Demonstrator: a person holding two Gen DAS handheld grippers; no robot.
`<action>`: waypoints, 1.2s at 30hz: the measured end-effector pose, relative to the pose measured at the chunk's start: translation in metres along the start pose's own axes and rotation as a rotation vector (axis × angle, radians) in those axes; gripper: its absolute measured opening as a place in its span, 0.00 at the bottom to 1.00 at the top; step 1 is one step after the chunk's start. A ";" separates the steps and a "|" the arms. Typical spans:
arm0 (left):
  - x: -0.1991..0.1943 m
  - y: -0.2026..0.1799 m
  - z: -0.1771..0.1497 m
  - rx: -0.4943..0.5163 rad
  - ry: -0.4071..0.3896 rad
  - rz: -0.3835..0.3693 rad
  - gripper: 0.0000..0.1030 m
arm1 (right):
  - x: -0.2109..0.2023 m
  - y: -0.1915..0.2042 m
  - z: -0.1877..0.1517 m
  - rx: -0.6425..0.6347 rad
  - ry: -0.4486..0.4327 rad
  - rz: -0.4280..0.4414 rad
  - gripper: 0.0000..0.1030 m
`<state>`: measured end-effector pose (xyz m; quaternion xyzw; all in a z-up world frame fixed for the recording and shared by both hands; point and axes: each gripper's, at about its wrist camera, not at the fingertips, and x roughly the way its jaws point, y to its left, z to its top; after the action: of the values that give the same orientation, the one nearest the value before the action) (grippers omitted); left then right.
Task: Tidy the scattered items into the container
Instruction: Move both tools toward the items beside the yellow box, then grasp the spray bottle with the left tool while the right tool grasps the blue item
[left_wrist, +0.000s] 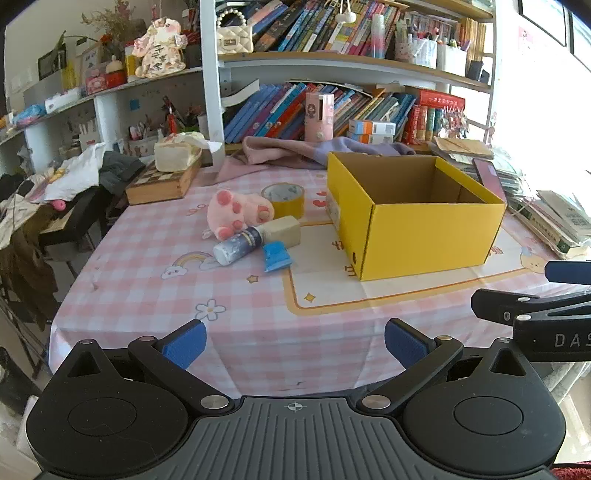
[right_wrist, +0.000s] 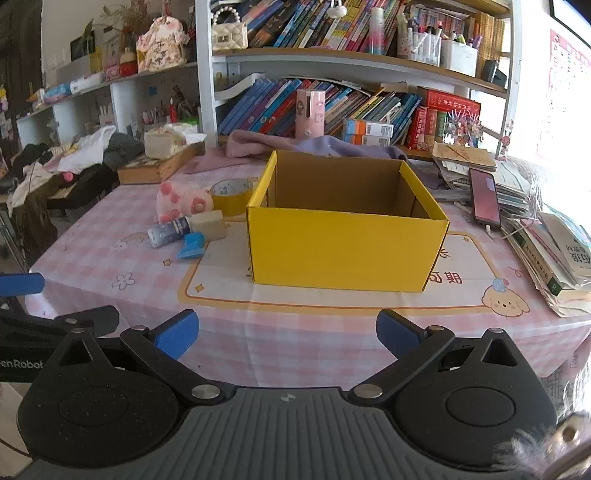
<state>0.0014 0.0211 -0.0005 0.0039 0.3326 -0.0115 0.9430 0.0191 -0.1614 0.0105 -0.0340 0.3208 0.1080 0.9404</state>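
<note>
An open yellow cardboard box (left_wrist: 424, 229) (right_wrist: 347, 247) stands on the pink checked tablecloth, and its inside looks empty. Left of it lie a pink plush toy (left_wrist: 236, 212) (right_wrist: 181, 201), a yellow tape roll (left_wrist: 284, 197) (right_wrist: 232, 195), a beige block (left_wrist: 286, 230) (right_wrist: 210, 223), a starry bottle (left_wrist: 240, 245) (right_wrist: 170, 230) and a small blue clip (left_wrist: 276, 256) (right_wrist: 192, 247). My left gripper (left_wrist: 294, 345) is open and empty above the table's near edge. My right gripper (right_wrist: 287, 334) is open and empty in front of the box.
A wooden box with a tissue pack (left_wrist: 166, 177) sits at the back left. A phone (right_wrist: 484, 197) and stacked books (right_wrist: 554, 251) lie at the right. A purple cloth (left_wrist: 295, 147) lies behind the box, below bookshelves. Clothes hang over a chair (left_wrist: 55, 192) at the left.
</note>
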 end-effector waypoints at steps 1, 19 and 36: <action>0.001 0.003 0.000 -0.009 0.004 -0.003 1.00 | 0.001 0.002 0.000 -0.003 0.003 0.005 1.00; 0.010 0.027 0.001 -0.074 0.038 0.072 1.00 | 0.025 0.027 0.014 -0.086 0.049 0.071 1.00; 0.023 0.038 -0.001 -0.044 0.103 0.169 1.00 | 0.047 0.046 0.023 -0.121 0.033 0.148 1.00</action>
<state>0.0198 0.0582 -0.0153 0.0116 0.3793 0.0754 0.9221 0.0588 -0.1050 0.0006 -0.0686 0.3306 0.1957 0.9207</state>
